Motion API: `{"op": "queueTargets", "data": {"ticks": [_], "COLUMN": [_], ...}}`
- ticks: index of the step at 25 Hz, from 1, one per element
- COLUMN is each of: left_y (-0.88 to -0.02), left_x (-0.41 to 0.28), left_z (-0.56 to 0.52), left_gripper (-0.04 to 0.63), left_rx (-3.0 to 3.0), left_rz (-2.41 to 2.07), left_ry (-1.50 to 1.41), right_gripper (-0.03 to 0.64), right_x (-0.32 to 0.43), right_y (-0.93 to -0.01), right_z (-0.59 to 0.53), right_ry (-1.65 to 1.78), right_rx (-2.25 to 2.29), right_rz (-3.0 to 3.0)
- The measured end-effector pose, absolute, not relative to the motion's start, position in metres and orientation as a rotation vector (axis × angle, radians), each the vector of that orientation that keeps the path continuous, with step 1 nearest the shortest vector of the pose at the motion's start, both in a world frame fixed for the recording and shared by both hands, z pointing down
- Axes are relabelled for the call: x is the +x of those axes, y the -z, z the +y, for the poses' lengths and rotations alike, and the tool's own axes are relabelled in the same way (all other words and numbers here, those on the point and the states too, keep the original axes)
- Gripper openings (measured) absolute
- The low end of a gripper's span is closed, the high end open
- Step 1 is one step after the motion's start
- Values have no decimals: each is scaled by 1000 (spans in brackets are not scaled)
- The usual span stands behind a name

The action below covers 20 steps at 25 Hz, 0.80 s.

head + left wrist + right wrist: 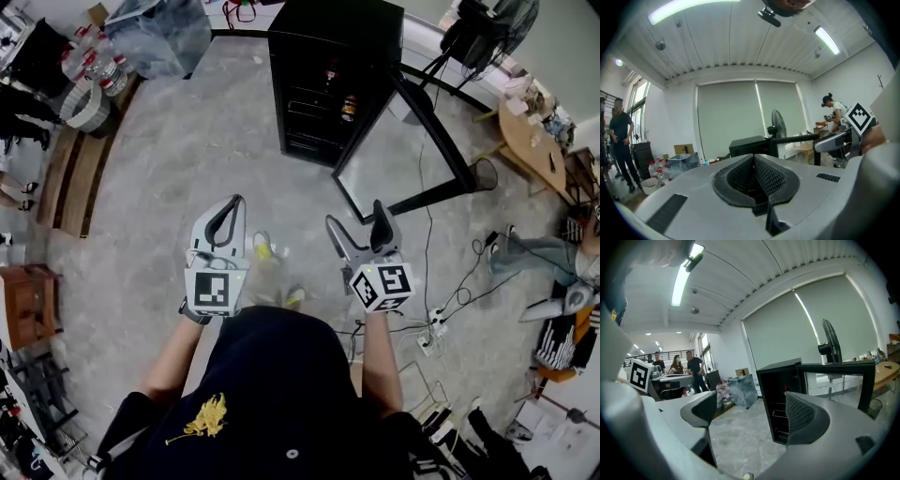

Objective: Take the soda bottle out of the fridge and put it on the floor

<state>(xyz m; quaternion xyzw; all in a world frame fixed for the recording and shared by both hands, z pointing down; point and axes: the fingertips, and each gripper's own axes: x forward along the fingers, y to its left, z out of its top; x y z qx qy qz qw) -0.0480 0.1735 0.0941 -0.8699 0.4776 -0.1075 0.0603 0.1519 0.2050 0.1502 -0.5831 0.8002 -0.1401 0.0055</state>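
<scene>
A black fridge (323, 84) stands on the concrete floor ahead, its glass door (398, 159) swung open to the right. On a shelf inside shows a small bottle (349, 107), with its red cap (786, 391) just visible in the right gripper view. Both grippers are held side by side in the air, well short of the fridge. My left gripper (230, 211) is shut, its ribbed pads (764, 176) pressed together with nothing between them. My right gripper (358, 220) is open, and only floor and the fridge (780, 399) show between its jaws.
Water bottles (94, 66) and a wrapped crate (155, 33) sit at the far left beside a wooden bench (75, 178). A fan (487, 33), a table (530, 141), cables and a power strip (433, 328) lie to the right. People (693, 371) stand at the back.
</scene>
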Motion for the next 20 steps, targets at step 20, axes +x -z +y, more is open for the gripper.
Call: {"op": "queueTargets", "data": {"ticks": [20], "left_y": [-105], "left_x": [-141], "left_z": [-65], "left_gripper": [20], "left_rx": [-2812], "left_rz": [1306], "left_ry": [313], "right_gripper": [374], "right_x": [134], "right_y": [-217], "right_z": [-96], "right_ry": [658], "right_rx": [-2119], "right_rz": [2240]}}
